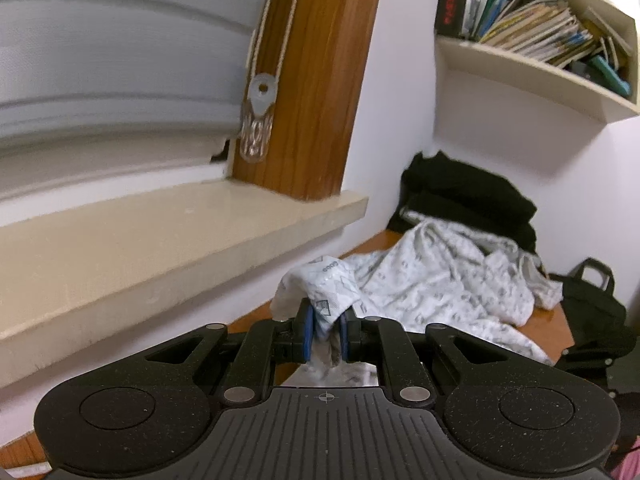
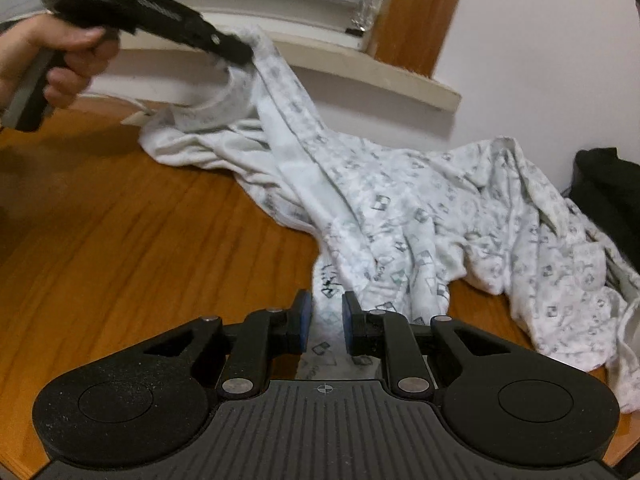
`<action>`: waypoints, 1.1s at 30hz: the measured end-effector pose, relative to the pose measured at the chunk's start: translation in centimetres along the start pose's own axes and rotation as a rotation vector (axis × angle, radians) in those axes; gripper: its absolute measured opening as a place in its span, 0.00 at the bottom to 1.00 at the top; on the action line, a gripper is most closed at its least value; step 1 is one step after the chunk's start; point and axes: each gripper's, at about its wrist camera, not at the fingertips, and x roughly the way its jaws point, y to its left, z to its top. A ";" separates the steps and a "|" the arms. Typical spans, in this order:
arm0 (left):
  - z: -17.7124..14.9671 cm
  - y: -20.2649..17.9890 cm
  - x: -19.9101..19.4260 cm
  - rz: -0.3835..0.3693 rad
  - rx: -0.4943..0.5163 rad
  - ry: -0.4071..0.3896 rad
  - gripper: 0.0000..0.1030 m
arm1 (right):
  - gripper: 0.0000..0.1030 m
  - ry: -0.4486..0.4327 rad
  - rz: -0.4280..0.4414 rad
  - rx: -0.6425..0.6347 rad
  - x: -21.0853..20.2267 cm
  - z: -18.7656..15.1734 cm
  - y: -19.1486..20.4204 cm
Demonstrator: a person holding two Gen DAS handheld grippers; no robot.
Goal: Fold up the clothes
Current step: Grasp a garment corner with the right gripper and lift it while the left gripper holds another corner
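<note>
Two claws grip one patterned garment [image 2: 400, 216] sprawled on the wooden bench [image 2: 120, 240]: the left claw [image 1: 326, 330] pinches a raised edge, the right claw [image 2: 325, 322] clamps a near hem. Motion blur smears the cloth's far folds.

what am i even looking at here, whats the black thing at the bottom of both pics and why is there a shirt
Each picture comes from a camera mounted on a handheld two-finger gripper; the black shape at the bottom is that gripper's own body. A person holds one in each hand to fold clothes. The left gripper pinches a bunched edge of the white patterned garment, lifted off the wooden table. The right gripper's view also shows the person's hand holding that left gripper. The right gripper has another part of the garment between its fingers. Dark clothes sit behind.
</note>
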 end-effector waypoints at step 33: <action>7.3 -1.1 -12.4 0.249 0.051 -0.074 0.10 | 0.07 -0.195 0.194 -0.048 -2.9 4.3 4.6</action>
